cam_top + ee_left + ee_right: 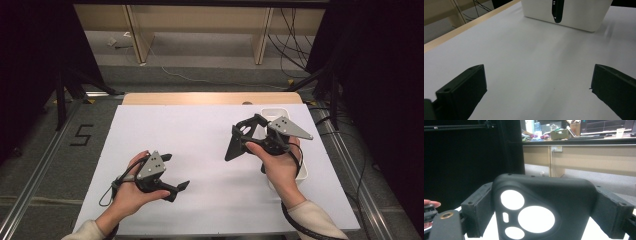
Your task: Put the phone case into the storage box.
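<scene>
A black phone case with round camera cut-outs stands upright between the jaws of my right gripper, which is shut on its two sides. In the high view that right gripper is raised over the right half of the white table sheet, and the case hangs from it toward the left. My left gripper rests low at the front left, open, with nothing between its jaws. The left gripper faces bare sheet, and the case shows far off.
A white bin stands at the table's right edge, partly behind the right hand; its wall faces the left gripper. A wooden strip borders the far edge. Cables and desk legs lie on the floor beyond.
</scene>
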The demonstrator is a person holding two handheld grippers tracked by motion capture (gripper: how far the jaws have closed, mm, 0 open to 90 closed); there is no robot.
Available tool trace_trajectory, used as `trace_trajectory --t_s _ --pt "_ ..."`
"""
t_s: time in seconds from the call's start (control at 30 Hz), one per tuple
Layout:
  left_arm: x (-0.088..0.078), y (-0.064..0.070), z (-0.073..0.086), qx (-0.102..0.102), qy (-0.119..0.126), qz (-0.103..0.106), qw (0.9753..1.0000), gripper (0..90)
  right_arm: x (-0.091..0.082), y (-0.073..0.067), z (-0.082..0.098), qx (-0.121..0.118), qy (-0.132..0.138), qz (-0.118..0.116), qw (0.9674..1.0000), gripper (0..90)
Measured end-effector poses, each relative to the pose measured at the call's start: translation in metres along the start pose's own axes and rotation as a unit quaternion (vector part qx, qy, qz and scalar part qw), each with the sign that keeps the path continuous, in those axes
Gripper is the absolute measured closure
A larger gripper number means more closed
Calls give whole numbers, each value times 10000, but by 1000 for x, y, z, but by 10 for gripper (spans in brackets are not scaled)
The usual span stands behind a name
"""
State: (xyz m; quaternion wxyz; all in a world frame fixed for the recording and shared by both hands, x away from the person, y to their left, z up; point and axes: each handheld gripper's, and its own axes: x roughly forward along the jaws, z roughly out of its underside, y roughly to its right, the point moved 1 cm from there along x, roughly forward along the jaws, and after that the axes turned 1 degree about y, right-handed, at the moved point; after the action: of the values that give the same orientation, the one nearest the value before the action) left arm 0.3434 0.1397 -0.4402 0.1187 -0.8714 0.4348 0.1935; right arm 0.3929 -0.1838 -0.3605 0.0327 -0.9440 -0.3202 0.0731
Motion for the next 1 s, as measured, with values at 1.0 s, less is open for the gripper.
trace_trajectory --t_s 1.0 --pt "1 -1 2 -43 5 -6 10000 0 -11 18 -14 -117 264 331 9990 150"
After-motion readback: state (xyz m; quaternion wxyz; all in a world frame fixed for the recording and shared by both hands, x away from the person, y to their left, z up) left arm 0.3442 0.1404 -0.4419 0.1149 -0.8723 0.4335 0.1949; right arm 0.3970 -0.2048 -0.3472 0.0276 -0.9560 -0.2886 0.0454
